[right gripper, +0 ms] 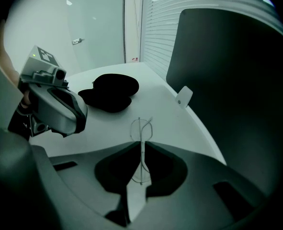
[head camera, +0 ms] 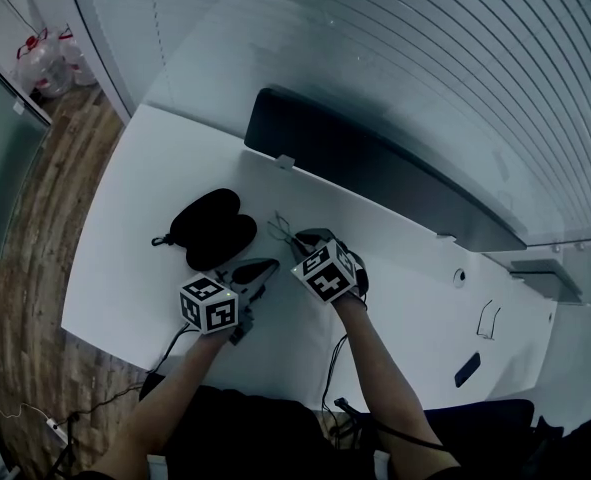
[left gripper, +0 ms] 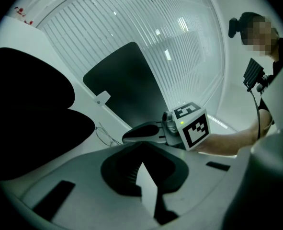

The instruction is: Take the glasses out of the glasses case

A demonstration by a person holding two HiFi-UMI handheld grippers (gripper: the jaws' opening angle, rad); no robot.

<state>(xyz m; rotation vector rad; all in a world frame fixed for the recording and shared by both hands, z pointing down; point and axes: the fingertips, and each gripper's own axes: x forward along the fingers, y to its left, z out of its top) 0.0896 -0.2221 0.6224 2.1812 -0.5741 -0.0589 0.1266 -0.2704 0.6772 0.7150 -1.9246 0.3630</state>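
Note:
The black glasses case lies open on the white table, its two halves spread; nothing shows inside it. The same case appears behind the jaws in the right gripper view. Right of the case, my right gripper points steeply down, shut on the thin wire-framed glasses; the frame runs up between the closed jaws. The glasses are outside the case, low over the table. My left gripper sits level beside the right one, jaws together with nothing in them. In its view the right gripper shows ahead.
A long dark panel stands along the table's back, with slatted blinds behind it. A small black object and a wire stand sit at the right. Cables hang off the front edge; wooden floor is at the left.

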